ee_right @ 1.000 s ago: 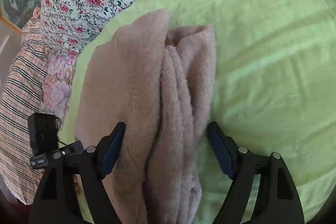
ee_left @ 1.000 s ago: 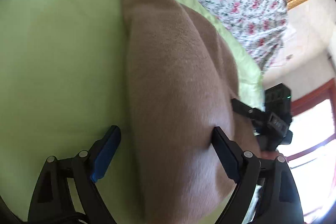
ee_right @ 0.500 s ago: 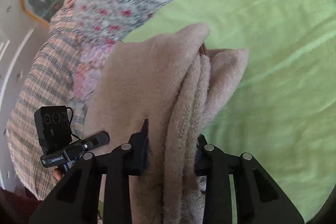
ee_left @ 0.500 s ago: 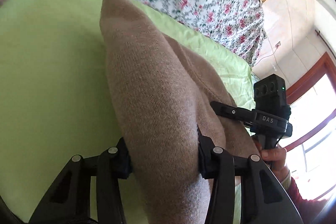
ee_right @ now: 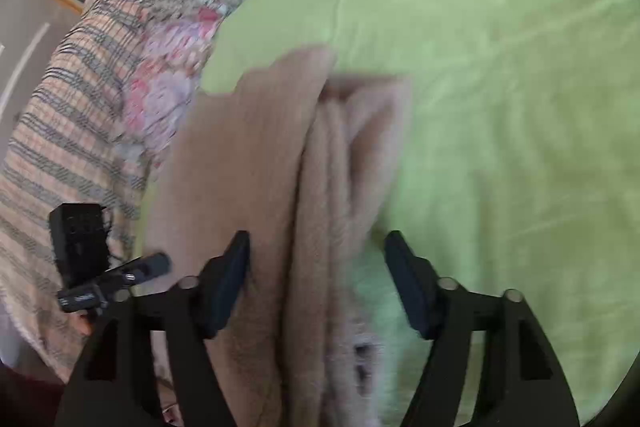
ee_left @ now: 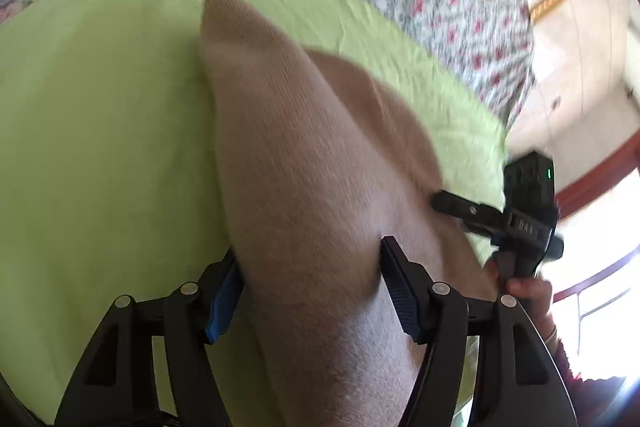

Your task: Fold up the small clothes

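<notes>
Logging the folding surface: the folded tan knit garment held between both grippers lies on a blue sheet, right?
Not blue. The sheet is light green, as the right wrist view shows. The folded tan knit garment does lie on it, between the fingers of both grippers.

Two black plastic fingers [ee_left: 404, 291] are seen on the left gripper [ee_left: 310, 291], lined with blue ribbed pads and fastened by round silver screws. The right gripper [ee_right: 316, 283] is built alike in matte black, with dark pads. A black boxy camera module with a small green light is carried above. A bare-skinned hand [ee_left: 528, 293] with a dark red sleeve is visible.
</notes>
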### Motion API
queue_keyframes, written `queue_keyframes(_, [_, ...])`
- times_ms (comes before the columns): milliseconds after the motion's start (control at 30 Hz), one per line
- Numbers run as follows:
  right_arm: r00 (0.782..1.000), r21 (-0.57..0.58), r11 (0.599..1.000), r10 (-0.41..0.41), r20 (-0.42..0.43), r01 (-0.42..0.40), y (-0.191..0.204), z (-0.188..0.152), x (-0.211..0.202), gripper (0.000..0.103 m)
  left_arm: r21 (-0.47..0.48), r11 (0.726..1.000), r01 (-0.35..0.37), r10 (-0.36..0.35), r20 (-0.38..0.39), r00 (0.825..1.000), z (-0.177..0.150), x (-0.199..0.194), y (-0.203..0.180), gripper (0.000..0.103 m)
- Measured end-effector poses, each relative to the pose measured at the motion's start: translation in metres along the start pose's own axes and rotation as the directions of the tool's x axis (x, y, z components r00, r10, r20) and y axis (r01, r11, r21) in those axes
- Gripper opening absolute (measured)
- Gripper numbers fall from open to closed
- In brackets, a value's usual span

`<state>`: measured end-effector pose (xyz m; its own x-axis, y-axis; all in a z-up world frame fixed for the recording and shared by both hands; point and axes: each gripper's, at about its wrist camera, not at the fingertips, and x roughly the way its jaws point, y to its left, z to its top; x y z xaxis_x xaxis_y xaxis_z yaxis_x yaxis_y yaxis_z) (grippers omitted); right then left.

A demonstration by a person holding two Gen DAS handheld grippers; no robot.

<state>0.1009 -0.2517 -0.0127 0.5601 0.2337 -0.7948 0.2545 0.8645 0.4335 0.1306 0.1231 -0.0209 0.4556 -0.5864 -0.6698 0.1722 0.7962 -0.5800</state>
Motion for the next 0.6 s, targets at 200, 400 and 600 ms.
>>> queue_keyframes(200, [0.998, -0.054, 0.998, -0.018, 0.058, 0.021, 0.019, 0.041, 0.002, 0.044, -0.063, 0.996, -0.069, 0.074, 0.083, 0.994, 0.026, -0.013, 0.023, 0.073])
queue_keyframes(400, [0.998, -0.056, 0.998, 0.005, 0.060, -0.002, 0.034, 0.048, 0.023, 0.012, -0.081, 0.986, -0.146, 0.152, 0.071, 0.986, 0.047, 0.000, 0.023, 0.071])
queue_keyframes(600, [0.995, 0.009, 0.998, -0.059, 0.084, 0.059, 0.002, 0.032, 0.006, 0.008, 0.024, 0.970, -0.242, 0.241, 0.030, 0.970, 0.049, 0.028, -0.008, 0.064])
